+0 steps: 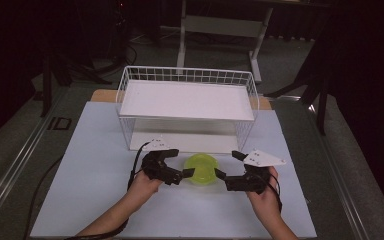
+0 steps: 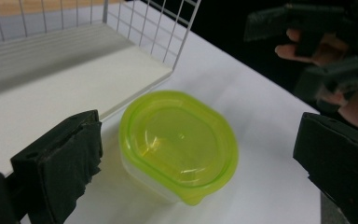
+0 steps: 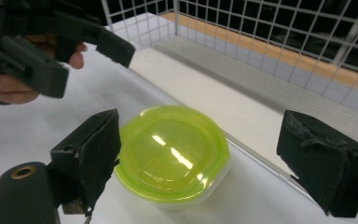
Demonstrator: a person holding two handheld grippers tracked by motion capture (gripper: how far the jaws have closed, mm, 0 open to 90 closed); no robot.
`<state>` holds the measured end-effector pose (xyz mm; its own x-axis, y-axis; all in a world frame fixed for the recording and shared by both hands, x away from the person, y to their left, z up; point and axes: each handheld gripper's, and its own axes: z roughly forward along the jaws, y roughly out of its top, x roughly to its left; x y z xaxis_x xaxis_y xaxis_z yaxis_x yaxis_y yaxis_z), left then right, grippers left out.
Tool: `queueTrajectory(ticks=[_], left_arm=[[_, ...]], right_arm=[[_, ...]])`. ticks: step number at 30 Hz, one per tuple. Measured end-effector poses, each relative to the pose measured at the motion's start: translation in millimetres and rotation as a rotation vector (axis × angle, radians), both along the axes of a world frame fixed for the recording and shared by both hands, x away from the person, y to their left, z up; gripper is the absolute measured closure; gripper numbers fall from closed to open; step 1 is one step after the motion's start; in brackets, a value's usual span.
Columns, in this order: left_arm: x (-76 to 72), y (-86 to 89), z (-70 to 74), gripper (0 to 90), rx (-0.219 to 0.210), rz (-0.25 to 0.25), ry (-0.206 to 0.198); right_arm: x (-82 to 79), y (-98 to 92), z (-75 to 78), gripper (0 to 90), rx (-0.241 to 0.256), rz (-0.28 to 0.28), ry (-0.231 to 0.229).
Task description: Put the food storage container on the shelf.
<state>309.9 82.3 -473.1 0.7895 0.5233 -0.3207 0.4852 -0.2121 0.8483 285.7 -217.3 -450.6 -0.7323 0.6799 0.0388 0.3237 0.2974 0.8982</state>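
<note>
Fingers spread wide on both grippers, nothing held. High view: left gripper (image 1: 182, 167) and right gripper (image 1: 226, 165) flank the green-lidded tub (image 1: 200, 169) from either side, likely lining up a two-sided pickup. Tub sits upright on the white table (image 1: 80, 200), just in front of the wire rack (image 1: 187, 107).

Left gripper view: tub (image 2: 179, 142) centred between the black pads (image 2: 70, 158), lid up, not touched. Slightly oval, long axis running roughly across the gap between pads.

Right gripper view: same tub (image 3: 172, 151), left pad (image 3: 95, 149) near its rim, contact can't be told. Rack shelf (image 3: 223, 93) just behind.

Container (image 1: 201, 169) before rack (image 1: 187, 106), between hand-held grippers
</note>
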Motion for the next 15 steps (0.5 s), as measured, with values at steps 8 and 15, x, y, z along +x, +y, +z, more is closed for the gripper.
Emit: queueTrajectory(ticks=[8,15], left_arm=[[6.9,0.4,-14.0,2.2,0.029,0.016,0.058],[13.7,0.9,-24.9,15.6,-0.006,0.038,0.125]], right_arm=[[16.2,0.3,-15.6,11.4,0.026,-0.083,0.107],[23.1,7.3,-25.1,23.5,-0.009,-0.084,0.179]])
